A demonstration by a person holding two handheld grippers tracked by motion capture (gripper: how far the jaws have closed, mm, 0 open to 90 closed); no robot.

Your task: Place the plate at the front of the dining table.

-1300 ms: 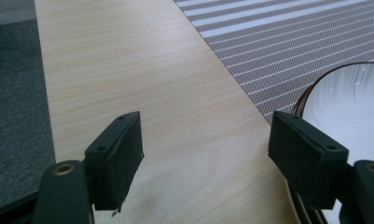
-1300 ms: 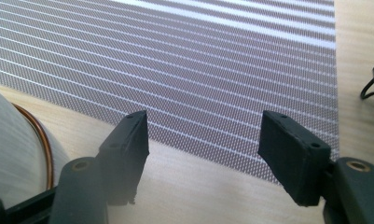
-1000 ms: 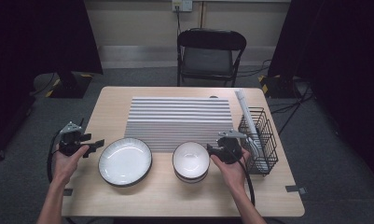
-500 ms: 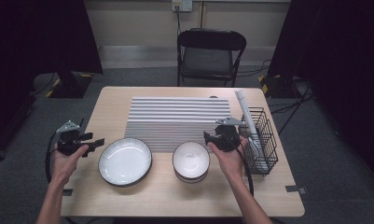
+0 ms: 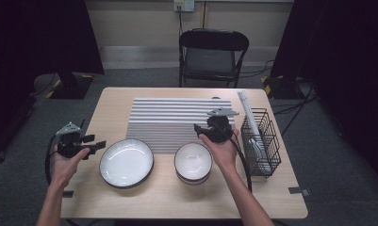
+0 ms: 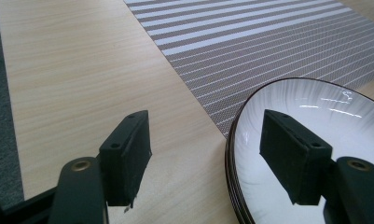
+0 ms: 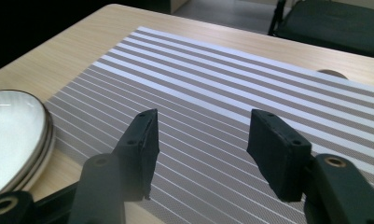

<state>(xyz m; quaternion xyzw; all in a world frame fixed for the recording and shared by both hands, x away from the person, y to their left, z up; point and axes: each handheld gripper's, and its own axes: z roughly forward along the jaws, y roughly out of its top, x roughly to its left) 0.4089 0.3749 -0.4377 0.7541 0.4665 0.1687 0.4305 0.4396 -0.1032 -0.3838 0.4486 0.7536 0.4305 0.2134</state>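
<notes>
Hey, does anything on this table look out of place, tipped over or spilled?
Nothing stands out. The plate and bowl sit upright on the table, the striped mat lies flat and square, and the wire rack stands upright at the right edge. No spill shows.

- We see a glossy, glazed white plate (image 6: 315, 121) by our left gripper (image 6: 208, 154).
- Matt woven striped mat (image 7: 231, 107) under our right gripper (image 7: 201, 149).
- Pale wood-grain table (image 6: 72, 79).

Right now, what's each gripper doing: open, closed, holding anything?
Left gripper: open, nothing held, jaws have just been closing at the rim of the plate.
Right gripper: open, nothing held, jaws have just been closing above the striped mat.
</notes>
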